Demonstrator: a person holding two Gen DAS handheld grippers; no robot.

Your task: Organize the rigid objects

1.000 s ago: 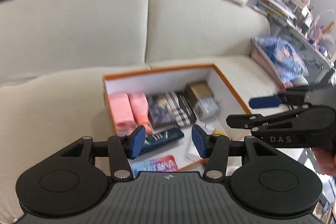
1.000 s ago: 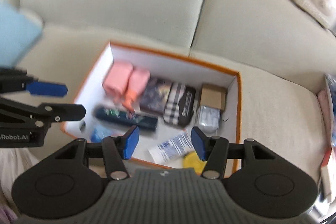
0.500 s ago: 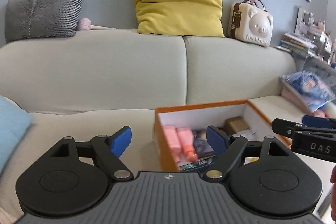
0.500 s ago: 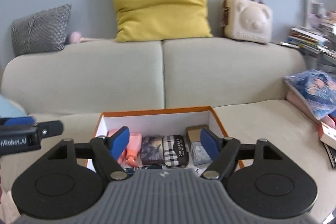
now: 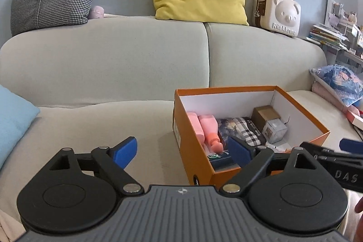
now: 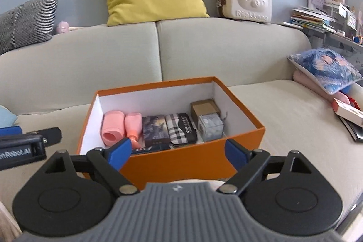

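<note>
With box (image 6: 192, 151) sitting on sofa (image 6: 283, 128) dead ahead of right gripper (image 6: 178, 151), off to the right of left gripper (image 5: 181, 152): both sets of fingers wide, empty. Probably right nearer; items inside lying lengthwise front-to-back.

1. The near wall of the orange box (image 6: 181, 158) hides the front row of its contents in the right wrist view; only the top edge of a dark flat item (image 6: 156, 147) shows above that wall.
2. In the left wrist view, the left gripper (image 5: 183, 152) covers the box's near corner.
3. The right gripper (image 5: 335, 159), right of the box, is cut off by the picture's edge.
4. Lettering on the plaid tin (image 6: 180, 129) inside the box is too small to read.
</note>
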